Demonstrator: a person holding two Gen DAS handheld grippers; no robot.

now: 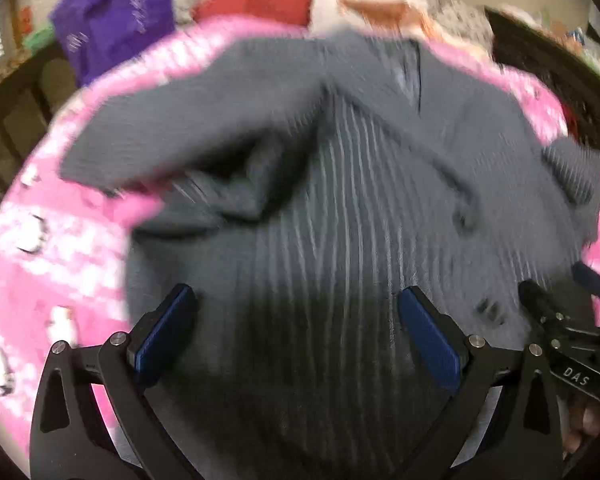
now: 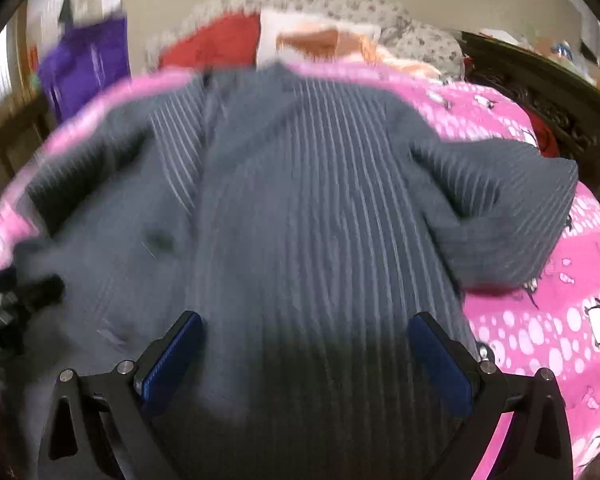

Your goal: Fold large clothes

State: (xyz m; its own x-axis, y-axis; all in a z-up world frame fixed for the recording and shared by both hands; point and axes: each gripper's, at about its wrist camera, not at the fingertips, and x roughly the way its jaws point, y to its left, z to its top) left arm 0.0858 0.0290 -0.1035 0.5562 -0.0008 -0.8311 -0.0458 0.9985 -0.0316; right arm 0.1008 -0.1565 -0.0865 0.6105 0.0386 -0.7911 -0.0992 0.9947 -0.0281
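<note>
The sweater [image 2: 300, 208] is dark grey with fine lighter ribbed stripes. The blanket [image 2: 540, 320] beneath it is bright pink, patterned with white dots and black-and-white penguins. At the far side lie a red cloth [image 2: 216, 46], an orange one [image 2: 328, 42] and, far left, a purple garment [image 1: 116, 12]. The gripper pads [image 1: 168, 328] are blue on black frames.

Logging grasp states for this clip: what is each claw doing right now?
Left claw: open, over the grey ribbed cardigan, holding nothing.
Right claw: open, over the same cardigan, holding nothing.
</note>
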